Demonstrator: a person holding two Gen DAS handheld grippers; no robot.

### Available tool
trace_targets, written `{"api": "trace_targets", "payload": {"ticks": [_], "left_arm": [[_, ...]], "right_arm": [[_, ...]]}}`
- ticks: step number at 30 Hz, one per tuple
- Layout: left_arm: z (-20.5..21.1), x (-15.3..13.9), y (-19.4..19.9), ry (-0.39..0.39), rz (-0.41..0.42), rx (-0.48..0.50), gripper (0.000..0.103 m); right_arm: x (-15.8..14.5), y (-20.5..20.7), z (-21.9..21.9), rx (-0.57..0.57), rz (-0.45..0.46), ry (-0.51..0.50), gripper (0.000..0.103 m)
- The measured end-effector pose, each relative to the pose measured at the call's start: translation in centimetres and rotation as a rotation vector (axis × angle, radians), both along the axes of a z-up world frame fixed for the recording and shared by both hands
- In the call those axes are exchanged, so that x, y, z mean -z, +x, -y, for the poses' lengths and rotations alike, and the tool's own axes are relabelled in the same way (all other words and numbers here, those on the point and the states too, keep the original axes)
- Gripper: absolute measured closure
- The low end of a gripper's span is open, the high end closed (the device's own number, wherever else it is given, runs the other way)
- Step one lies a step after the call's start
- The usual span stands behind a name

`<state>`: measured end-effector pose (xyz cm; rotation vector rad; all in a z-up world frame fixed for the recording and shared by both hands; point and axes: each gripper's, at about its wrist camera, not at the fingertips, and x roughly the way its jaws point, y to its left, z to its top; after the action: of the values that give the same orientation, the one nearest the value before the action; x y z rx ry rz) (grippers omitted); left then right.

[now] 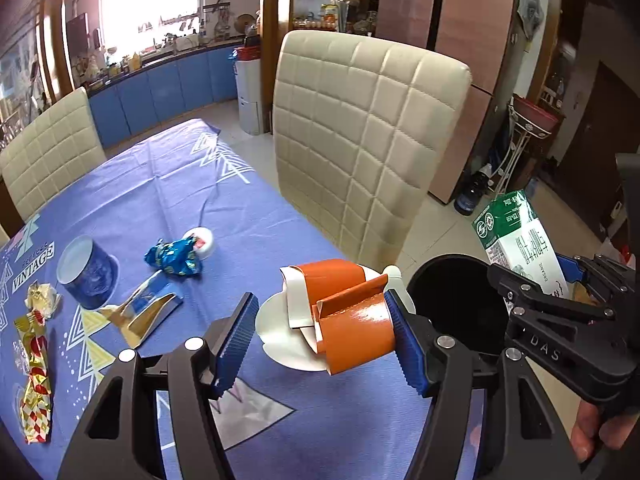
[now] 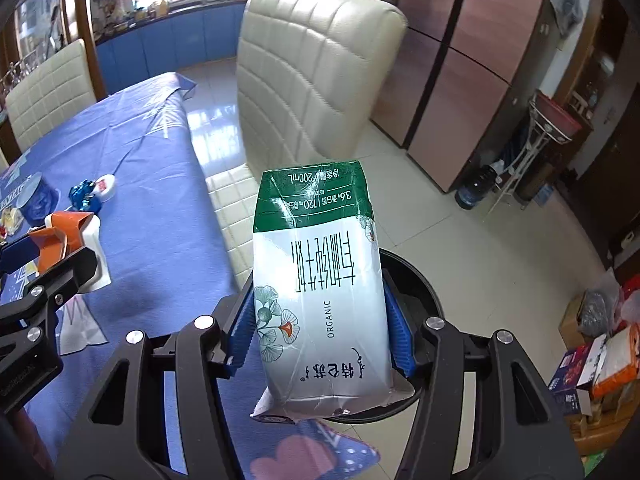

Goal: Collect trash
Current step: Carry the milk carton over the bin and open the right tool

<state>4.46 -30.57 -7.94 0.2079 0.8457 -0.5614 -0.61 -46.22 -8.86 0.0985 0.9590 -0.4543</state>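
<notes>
My right gripper (image 2: 320, 320) is shut on a white and green milk carton (image 2: 320, 280) and holds it over the black trash bin (image 2: 420, 276) beside the table; carton (image 1: 520, 236) and bin (image 1: 452, 300) also show in the left wrist view. My left gripper (image 1: 324, 340) is open around a crumpled orange and white paper cup (image 1: 344, 312) lying on the blue tablecloth (image 1: 200, 200); its right pad touches the cup and the left pad stands apart. The cup (image 2: 64, 228) also shows in the right wrist view.
On the table lie a blue wrapper (image 1: 174, 258), a white lid (image 1: 204, 242), a blue cup (image 1: 88, 272), a blue and gold box piece (image 1: 144, 312) and a gold foil wrapper (image 1: 36, 372). A cream chair (image 1: 360, 152) stands at the far edge.
</notes>
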Motion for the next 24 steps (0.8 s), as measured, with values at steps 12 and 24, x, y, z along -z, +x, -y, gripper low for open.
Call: {"api": "trace_targets", "payload": {"ticks": [12, 24], "left_arm": [[3.6, 0.1, -0.5, 0.004, 0.000, 0.047, 0.041], [5.4, 0.3, -0.8, 0.010, 0.000, 0.074, 0.041]], "right_arm": [[0.8, -1.1, 3.7, 0.057, -0.019, 0.007, 0.046], [1.7, -1.2, 5.6, 0.088, -0.037, 0.027, 0.045]]}}
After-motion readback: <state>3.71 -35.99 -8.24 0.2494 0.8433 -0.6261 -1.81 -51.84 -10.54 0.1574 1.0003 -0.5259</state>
